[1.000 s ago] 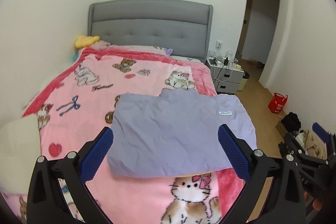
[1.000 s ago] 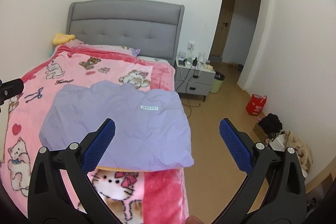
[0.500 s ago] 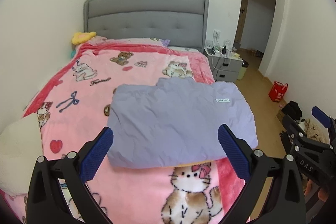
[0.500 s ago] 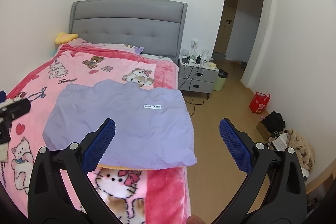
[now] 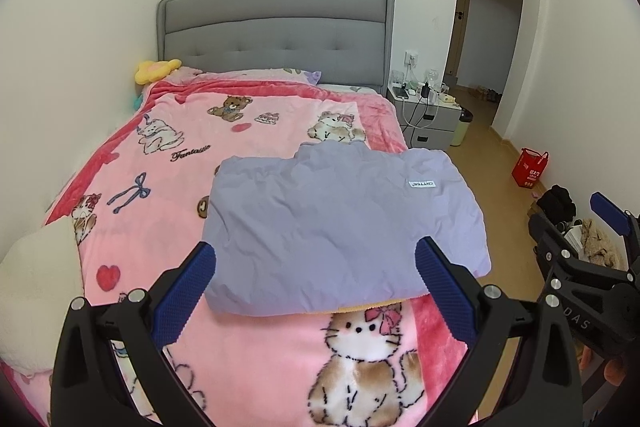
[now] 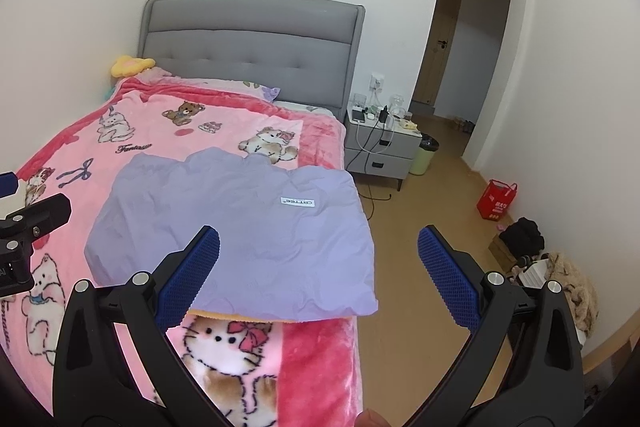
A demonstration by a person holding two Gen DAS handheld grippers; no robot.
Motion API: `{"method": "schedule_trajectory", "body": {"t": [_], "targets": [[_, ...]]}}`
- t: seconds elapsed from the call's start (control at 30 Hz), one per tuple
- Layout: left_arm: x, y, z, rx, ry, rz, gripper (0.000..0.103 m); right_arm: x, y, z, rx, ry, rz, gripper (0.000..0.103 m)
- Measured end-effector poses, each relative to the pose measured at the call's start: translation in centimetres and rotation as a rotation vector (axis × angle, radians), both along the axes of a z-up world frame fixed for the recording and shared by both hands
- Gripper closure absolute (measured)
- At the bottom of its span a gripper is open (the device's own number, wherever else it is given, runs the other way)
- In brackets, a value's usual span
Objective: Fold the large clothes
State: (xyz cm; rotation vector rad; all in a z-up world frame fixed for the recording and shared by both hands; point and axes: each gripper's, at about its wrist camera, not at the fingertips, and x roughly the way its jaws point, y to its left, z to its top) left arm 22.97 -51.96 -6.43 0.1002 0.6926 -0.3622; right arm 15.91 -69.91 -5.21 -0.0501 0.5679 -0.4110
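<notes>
bed [image 5: 280, 39]: big grey-headboard bed ahead of both our tongs, nothing tricky here, it's just the work surface.

blanket [image 5: 168, 211]: pink cartoon one spread over the bed, below and beyond the tongs. It's plush, so we reckon it'll grab the fabric a bit if we drag instead of lift.

purple garment [image 5: 344, 227]: lying flat on the blanket, already looking like a tidy rectangle, just ahead of the left tongs and ahead-left of the right ones. White label [image 6: 297, 202] sits on the far right part. A yellow-ish layer peeks out under the near edge; can't tell if it's lining or another piece.

left tongs [image 5: 316, 283]: wide open, holding nothing, hanging over the near edge of the garment without touching it.

right tongs [image 6: 319, 273]: also wide open and empty; left finger over the garment's near right part, right finger out over the floor past the bed side.

step in hand: looks to us like either one more fold or we're basically done.

how we'd do it well: if folding again, pinch the two near corners, catch all layers including that yellow one, lift clear of the blanket, carry both sides evenly to the far edge, then let go together so the corners match.
</notes>
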Motion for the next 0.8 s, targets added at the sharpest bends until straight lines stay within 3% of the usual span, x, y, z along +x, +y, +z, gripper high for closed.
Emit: {"method": "schedule_trajectory", "body": {"t": [0.8], "targets": [[0.25, 0.14, 0.98, -0.004, -0.016, -0.008, 0.005, 0.13, 0.28, 0.58, 0.006, -0.022, 0.007, 0.008]]}}
